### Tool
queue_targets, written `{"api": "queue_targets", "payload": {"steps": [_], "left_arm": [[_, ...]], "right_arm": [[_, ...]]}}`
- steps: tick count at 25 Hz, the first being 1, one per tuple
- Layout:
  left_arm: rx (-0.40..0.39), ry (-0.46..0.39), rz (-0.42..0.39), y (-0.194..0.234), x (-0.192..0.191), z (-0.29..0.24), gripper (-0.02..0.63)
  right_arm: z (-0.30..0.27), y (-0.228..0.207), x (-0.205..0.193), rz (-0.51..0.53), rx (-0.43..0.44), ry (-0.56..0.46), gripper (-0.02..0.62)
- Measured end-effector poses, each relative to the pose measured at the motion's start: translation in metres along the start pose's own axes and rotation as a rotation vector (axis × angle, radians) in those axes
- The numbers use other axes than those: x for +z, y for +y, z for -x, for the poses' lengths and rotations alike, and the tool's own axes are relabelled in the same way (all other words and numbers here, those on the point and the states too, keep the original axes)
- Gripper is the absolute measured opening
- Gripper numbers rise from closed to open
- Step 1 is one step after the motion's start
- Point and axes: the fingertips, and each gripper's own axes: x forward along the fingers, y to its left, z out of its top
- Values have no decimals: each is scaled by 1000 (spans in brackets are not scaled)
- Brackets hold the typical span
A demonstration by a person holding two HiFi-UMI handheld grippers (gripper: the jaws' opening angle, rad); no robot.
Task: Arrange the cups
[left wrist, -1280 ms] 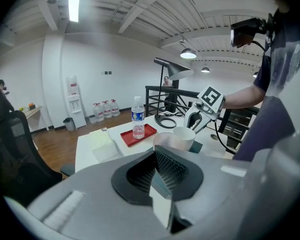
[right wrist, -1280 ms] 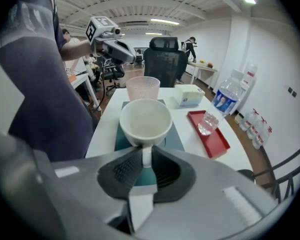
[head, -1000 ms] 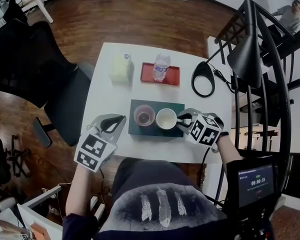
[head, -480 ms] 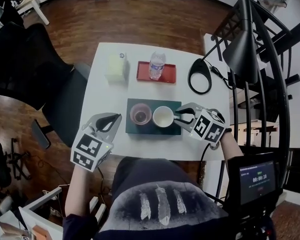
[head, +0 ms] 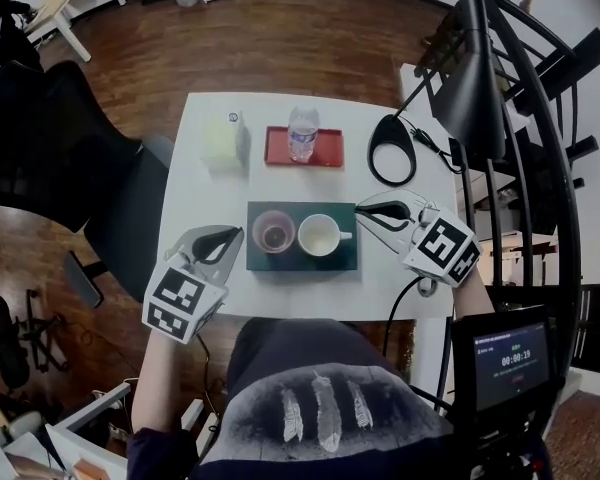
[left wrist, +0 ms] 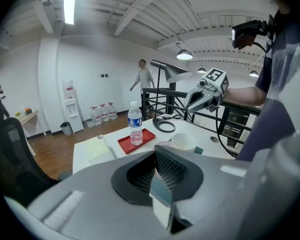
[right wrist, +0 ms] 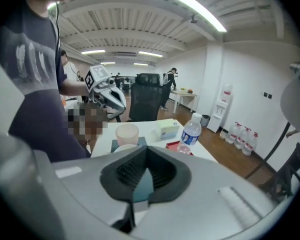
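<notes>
Right gripper (head: 368, 209) jaws just closed on nothing; left gripper (head: 226, 240) pinched empty. I lift clear without nudging the white cup (head: 319, 236).

Pink cup (left wrist: 165, 145) mostly hidden (behind left claw (left wrist: 155, 159)).

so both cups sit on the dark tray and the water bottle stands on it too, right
Not quite. The pink cup and the white cup do sit on the dark tray, but the water bottle stands on the red tray farther back, as the head view shows.
</notes>
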Motion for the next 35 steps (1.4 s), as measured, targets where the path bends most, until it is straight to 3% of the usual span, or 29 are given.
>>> {"api": "queue_targets", "payload": {"steps": [9,19,35], "left_arm": [[-14,10,-18,-7,3,-9,15],[-26,10,-26,-15,11,-15,15],[10,15,4,-7,-2,-1,15]], "right_arm": [[31,2,6,-178,-8,-187,5],[39,-6,18,-180,-31,-269,5],[20,-9,29,-169,-31,-290,5]]}}
